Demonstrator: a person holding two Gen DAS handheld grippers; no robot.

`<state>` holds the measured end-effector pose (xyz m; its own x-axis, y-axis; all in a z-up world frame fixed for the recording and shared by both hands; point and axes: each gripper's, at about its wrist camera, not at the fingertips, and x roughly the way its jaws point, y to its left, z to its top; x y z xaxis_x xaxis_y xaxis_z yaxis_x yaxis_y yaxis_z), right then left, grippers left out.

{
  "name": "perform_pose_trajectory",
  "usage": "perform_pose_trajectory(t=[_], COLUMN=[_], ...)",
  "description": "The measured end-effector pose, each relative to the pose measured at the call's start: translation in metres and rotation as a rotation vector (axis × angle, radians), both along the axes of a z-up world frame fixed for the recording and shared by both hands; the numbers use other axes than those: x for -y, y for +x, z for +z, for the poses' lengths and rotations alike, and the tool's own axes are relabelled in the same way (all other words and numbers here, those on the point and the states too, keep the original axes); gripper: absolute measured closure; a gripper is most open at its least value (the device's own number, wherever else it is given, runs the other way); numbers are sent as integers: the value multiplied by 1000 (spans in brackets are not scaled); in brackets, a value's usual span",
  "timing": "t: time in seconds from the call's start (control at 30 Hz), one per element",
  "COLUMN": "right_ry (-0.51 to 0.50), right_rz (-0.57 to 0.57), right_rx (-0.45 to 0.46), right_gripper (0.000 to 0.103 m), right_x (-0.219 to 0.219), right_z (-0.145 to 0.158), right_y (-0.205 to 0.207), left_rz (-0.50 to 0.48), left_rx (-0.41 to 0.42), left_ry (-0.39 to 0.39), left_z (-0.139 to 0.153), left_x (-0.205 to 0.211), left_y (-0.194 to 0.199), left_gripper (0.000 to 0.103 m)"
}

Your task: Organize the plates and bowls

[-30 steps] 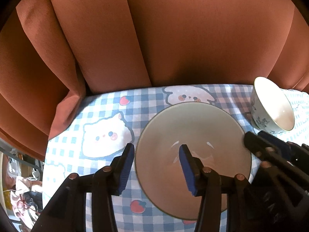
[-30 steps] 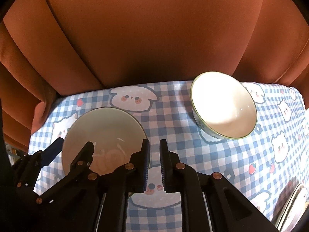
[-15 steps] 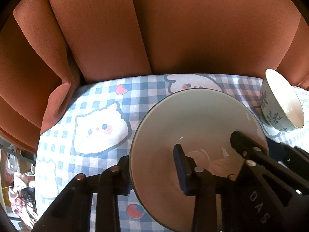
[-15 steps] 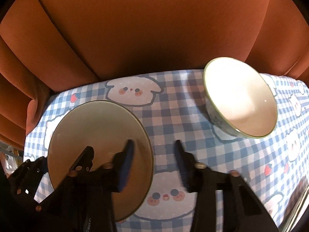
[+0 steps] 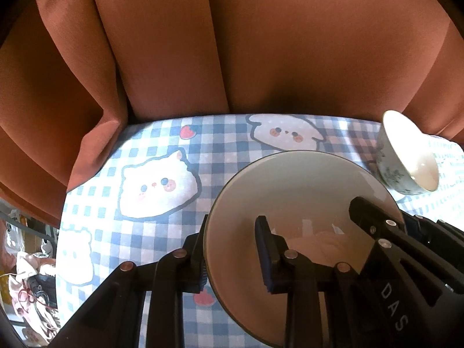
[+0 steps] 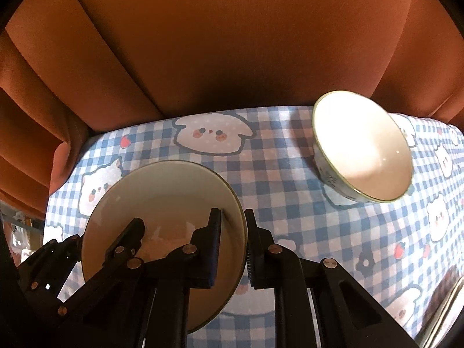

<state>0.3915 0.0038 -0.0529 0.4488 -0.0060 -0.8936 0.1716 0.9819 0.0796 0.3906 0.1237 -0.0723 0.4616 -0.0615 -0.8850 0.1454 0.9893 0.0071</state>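
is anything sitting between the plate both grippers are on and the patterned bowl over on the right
Nothing visible does. Only bare checked tablecloth lies between the plate and the patterned bowl. The right gripper pinches the plate's rim on the side facing the bowl; the left gripper is closing on the opposite rim.

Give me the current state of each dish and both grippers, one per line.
Plate: gripped at opposite rims by both grippers.
Bowl: upright on the tablecloth, empty, apart from the plate, untouched.
Left gripper: jaws closing on the plate's left rim.
Right gripper: jaws shut on the plate's right rim.
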Motion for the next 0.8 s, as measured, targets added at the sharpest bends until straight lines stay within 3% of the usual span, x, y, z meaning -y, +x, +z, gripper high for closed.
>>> perform_pose_trajectory(t=[0.57, 0.8], right_ry=[8, 19], right_rz=[-31, 10], right_rx=[85, 126], right_gripper=[85, 85], right_x=[1, 21], right_z=[65, 80], right_y=[-91, -143], left_rz=[-29, 28], left_rx=[97, 132], left_ry=[15, 30], left_z=[68, 84], left_x=[10, 32], left_y=[-96, -146], left_gripper=[76, 76])
